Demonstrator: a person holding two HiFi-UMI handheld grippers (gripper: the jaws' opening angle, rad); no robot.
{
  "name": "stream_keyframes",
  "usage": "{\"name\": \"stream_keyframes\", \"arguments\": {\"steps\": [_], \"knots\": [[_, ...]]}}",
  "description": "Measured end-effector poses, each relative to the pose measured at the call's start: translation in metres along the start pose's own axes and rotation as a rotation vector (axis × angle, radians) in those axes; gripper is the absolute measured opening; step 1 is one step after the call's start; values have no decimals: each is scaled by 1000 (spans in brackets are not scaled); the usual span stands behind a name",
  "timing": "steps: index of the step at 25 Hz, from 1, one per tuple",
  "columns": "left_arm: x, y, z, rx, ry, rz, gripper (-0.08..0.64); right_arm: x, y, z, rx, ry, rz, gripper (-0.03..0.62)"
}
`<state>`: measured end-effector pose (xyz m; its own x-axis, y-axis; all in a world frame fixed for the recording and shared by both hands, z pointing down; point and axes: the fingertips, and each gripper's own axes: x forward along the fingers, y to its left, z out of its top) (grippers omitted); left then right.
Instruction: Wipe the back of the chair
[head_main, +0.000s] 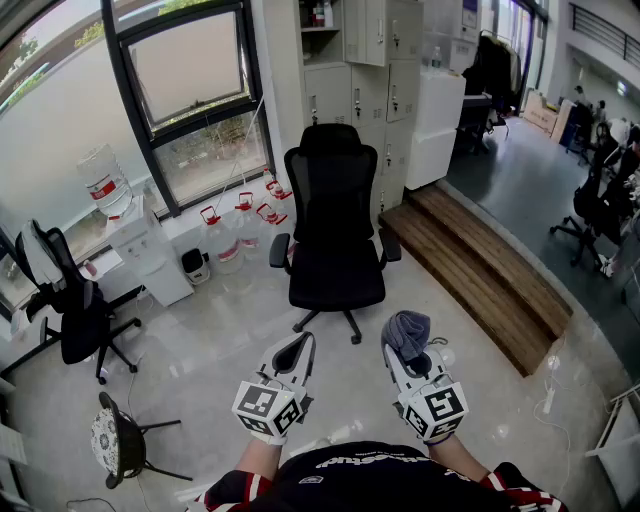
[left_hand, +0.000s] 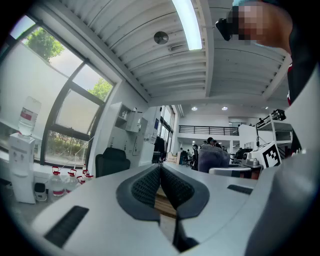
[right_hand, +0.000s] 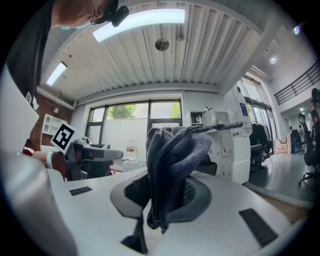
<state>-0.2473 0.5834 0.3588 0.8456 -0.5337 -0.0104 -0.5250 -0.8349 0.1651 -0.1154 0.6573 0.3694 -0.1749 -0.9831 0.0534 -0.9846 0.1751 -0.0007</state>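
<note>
A black office chair (head_main: 334, 235) on castors stands mid-floor, its seat facing me and its backrest toward the cabinets. Only its top shows in the left gripper view as the chair (left_hand: 112, 160). My right gripper (head_main: 405, 349) is shut on a grey-blue cloth (head_main: 406, 331), which bunches up between the jaws as the cloth (right_hand: 172, 165) in the right gripper view. My left gripper (head_main: 291, 353) is held beside it, shut with nothing between its jaws; its gripper (left_hand: 161, 187) shows pads touching. Both grippers are short of the chair, near my body.
Another black chair (head_main: 70, 310) stands at the left, a round stool (head_main: 118, 437) at lower left. A water dispenser (head_main: 140, 240) and several bottles (head_main: 245, 225) sit below the window. A wooden step (head_main: 485, 270) runs along the right, cabinets (head_main: 370, 70) behind.
</note>
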Motion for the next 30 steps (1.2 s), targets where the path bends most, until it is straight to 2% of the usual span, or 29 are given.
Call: {"name": "stream_keyframes", "arguments": {"steps": [14,30], "knots": [[0,4,-1,-9,3,-27,25,4,9,-1,-10,0,-7,77],[-17,52,-11,-31,9,-41,25,38,41,-10,24,-14,-27,78]]}}
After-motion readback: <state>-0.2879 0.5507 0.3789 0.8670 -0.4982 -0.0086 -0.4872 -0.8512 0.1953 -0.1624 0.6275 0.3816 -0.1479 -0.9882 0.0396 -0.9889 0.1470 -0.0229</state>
